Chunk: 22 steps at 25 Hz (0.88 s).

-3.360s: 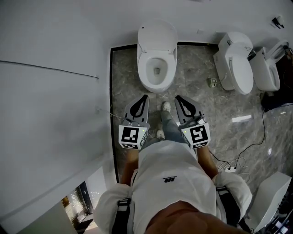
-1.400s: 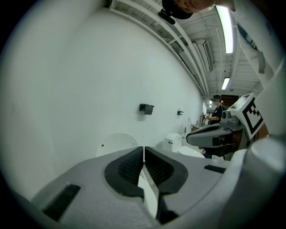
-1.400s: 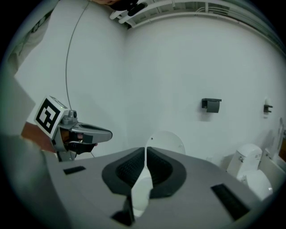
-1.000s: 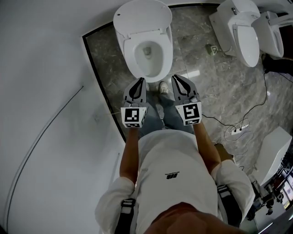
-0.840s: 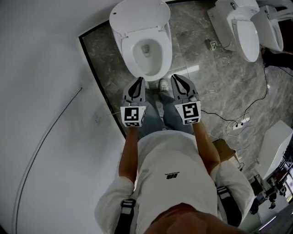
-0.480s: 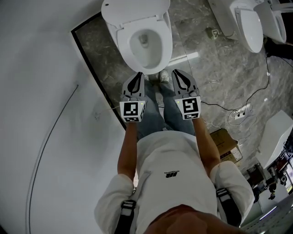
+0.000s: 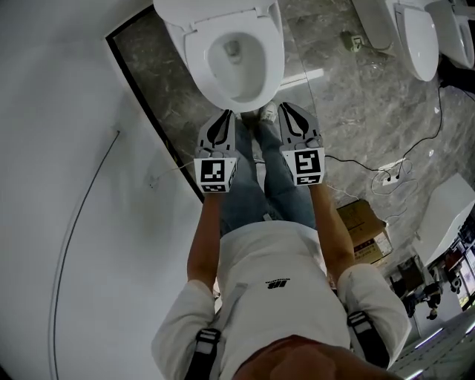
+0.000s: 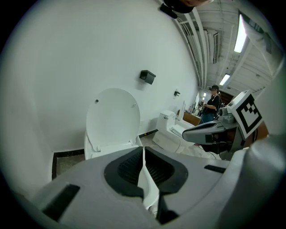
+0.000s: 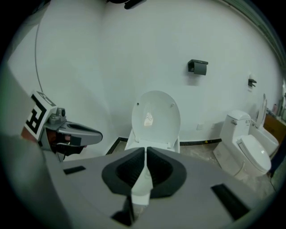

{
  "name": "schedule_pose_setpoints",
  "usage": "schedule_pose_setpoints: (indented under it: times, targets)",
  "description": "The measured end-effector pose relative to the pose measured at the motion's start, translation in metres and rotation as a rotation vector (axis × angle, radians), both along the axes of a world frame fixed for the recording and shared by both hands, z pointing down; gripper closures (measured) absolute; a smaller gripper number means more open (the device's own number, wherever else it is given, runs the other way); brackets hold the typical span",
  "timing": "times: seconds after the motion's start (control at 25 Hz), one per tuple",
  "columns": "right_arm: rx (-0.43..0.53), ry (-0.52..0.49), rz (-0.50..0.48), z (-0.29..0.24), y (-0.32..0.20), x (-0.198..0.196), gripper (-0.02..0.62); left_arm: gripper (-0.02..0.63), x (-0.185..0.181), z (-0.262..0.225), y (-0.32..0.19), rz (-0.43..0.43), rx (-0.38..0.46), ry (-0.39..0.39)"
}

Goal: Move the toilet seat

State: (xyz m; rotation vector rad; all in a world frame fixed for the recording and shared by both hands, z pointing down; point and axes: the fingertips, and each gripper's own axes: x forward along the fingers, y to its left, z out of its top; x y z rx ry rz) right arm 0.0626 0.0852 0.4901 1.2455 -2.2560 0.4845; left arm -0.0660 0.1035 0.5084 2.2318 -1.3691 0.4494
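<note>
A white toilet [image 7: 234, 63] stands straight ahead with its lid [image 7: 215, 9] raised against the wall; the white seat ring [image 7: 199, 56] lies around the bowl opening. My left gripper [image 7: 225, 113] is shut and empty, with its tip just short of the bowl's front rim. My right gripper [image 7: 284, 106] is also shut and empty, a hand's width to its right. In the left gripper view the closed left gripper [image 8: 143, 150] points at the upright lid [image 8: 112, 116]. In the right gripper view the right gripper [image 9: 146, 150] points at the lid [image 9: 156, 117] too. Neither touches the toilet.
More white toilets [image 7: 415, 37] stand at the upper right. Cables and a power strip [image 7: 390, 178] lie on the marble floor, with a cardboard box [image 7: 364, 230] near them. A white wall [image 7: 74, 185] runs on the left, and a black box [image 9: 198, 67] hangs on the back wall. A person [image 8: 210, 105] stands far back.
Both grippers have sunk side by side toward the toilet's front rim. The toilet has slid toward the top of the head view. Both pairs of jaws stayed shut.
</note>
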Motion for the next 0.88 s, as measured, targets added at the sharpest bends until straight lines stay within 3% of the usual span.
schedule_pose_setpoints:
  times: [0.88]
  targets:
    - [-0.158, 0.037, 0.041, 0.137, 0.024, 0.008, 0.56, 0.569, -0.01, 0.126, 0.029, -0.033, -0.142, -0.029]
